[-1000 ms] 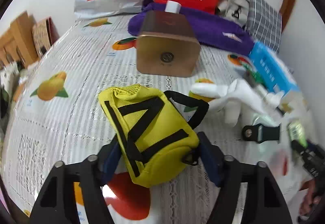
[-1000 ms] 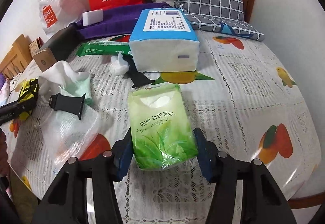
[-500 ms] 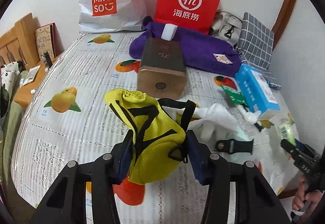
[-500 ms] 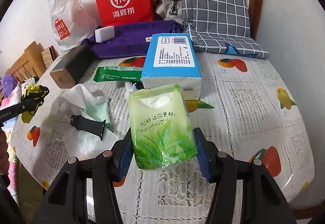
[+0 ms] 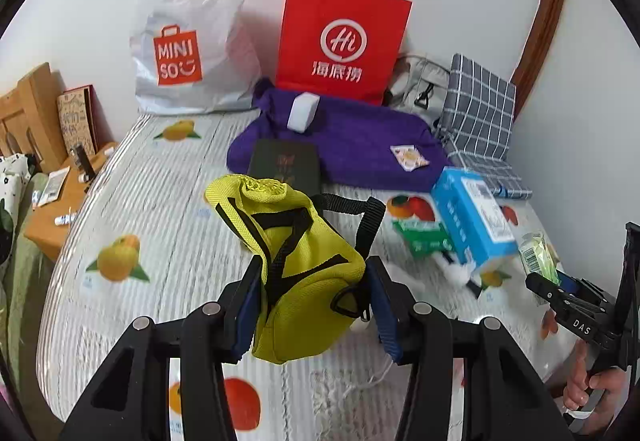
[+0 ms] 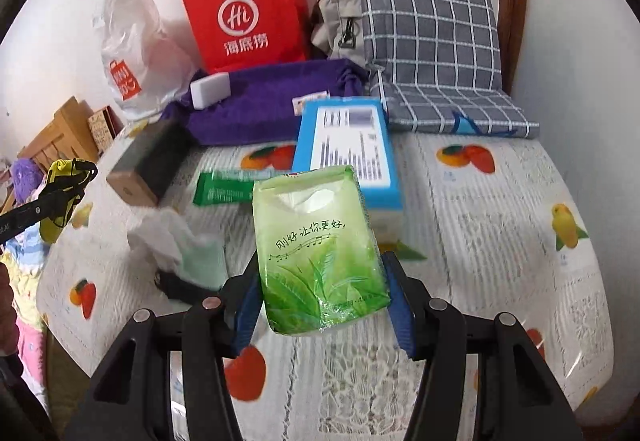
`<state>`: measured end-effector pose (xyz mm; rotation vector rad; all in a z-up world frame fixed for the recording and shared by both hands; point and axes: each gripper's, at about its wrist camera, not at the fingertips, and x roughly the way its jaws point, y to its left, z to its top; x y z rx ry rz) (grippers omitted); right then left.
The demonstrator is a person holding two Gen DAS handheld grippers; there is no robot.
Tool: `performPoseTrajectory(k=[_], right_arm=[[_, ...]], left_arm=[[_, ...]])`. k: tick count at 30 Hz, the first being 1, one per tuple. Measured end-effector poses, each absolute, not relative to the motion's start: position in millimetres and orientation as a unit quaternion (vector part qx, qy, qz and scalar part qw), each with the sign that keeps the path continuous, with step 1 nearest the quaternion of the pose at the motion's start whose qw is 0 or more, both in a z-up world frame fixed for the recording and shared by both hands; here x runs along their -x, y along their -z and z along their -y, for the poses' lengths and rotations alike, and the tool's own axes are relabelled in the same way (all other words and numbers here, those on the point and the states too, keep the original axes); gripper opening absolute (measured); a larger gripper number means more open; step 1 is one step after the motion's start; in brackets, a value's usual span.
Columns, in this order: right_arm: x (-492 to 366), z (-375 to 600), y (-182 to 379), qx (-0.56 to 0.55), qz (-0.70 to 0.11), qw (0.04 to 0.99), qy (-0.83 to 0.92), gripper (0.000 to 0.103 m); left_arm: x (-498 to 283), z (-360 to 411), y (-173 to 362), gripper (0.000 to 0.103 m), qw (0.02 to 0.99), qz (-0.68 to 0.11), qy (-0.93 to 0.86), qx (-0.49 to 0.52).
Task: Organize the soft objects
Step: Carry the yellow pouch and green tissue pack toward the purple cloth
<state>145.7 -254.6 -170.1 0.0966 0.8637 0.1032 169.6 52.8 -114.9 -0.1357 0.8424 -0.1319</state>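
- pouch (image 5: 304, 269) between left gripper (image 5: 312, 305) pads, lifted off table (image 5: 160, 201)
- tissue pack (image 6: 320, 253) between right gripper (image 6: 320, 301) pads, above table
- tissue box (image 6: 348, 149) just ahead of right gripper
- wooden box (image 6: 148, 165) ahead-left of it
- folded towel (image 5: 352, 145) behind wooden box, sponge (image 5: 304, 111) on towel
- paper bag (image 5: 344, 41) behind towel, at wall
- plastic bag (image 5: 192, 37) left of paper bag
- folded cloth (image 6: 436, 53) far right, ahead

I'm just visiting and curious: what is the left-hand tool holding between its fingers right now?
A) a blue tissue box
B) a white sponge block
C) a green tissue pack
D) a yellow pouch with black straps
D: in the left wrist view the yellow pouch sits clamped between the left gripper fingers, lifted off the tablecloth.
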Motion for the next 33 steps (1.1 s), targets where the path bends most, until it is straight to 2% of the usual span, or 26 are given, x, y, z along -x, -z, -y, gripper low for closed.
performPoseTrajectory(k=[33], right_arm=[[-303.1,238.6,86.3,-0.036,-0.367,0.926,-0.077,0.056]], left_arm=[[-315.6,-49.0,82.4,0.048,0.916,-0.391,0.042,0.077]])
